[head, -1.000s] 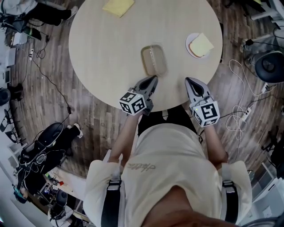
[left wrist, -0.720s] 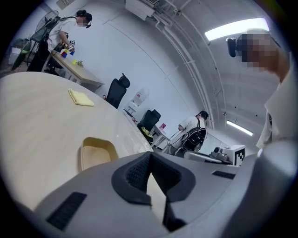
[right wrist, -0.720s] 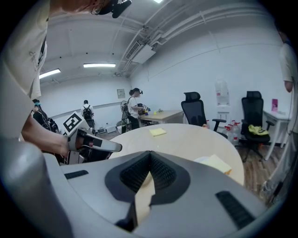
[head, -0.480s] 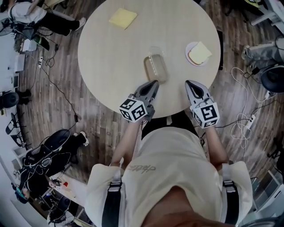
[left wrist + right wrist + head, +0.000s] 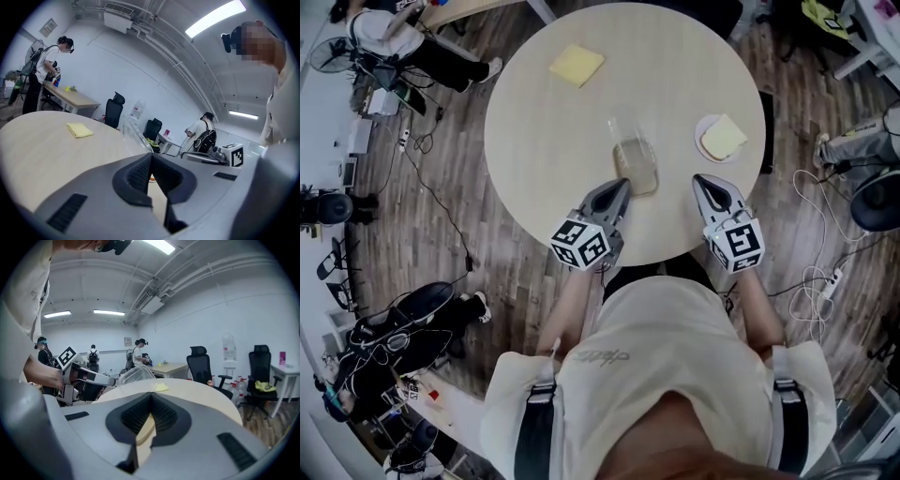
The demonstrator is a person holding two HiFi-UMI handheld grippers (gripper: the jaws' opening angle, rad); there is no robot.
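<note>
While jaws sit closed | L gripper (image 5: 625,186) by clear rect. box (image 5: 637,164) | R gripper (image 5: 700,180) apart

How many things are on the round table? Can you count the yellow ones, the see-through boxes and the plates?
Yellow things: 2 (yellow cloth, yellow slice on the plate)
See-through boxes: 1 (clear box, lid open)
Plates: 1 (white plate)
Total: 4
</note>
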